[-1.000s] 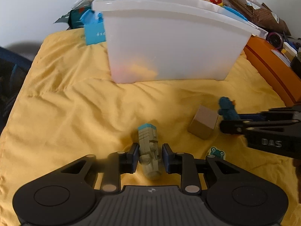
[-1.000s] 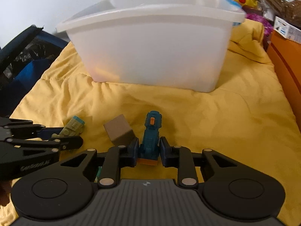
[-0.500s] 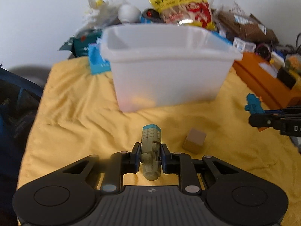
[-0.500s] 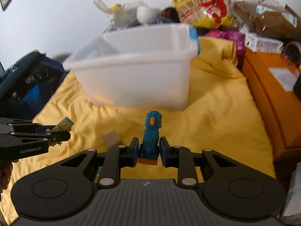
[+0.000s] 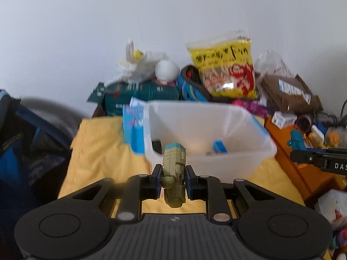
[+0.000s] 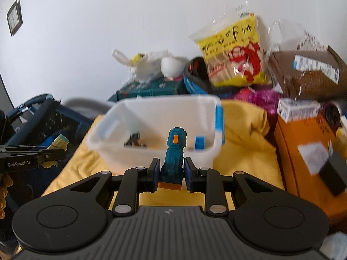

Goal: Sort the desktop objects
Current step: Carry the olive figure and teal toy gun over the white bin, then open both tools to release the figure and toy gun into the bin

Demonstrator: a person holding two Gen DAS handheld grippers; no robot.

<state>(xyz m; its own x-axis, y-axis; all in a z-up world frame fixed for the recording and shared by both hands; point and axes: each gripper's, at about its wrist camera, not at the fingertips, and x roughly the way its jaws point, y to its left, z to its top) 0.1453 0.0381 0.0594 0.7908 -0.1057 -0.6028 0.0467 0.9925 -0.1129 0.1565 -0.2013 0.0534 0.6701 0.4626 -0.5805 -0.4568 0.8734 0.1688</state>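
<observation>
White wall behind; yellow cloth (image 5: 102, 143) covers the surface, clutter heaped at the back. Translucent white bin (image 5: 249, 151) sits on the cloth, small pieces inside, blurred. Yellow snack bag (image 6: 234, 49) stands behind it. Left gripper (image 5: 173, 178) clamps an olive block toy (image 5: 173, 173) with a teal cap, raised in front of the bin's near wall. Right gripper (image 6: 171, 174) clamps a teal block toy (image 6: 174, 153) with an orange stud, likewise raised before the bin.
</observation>
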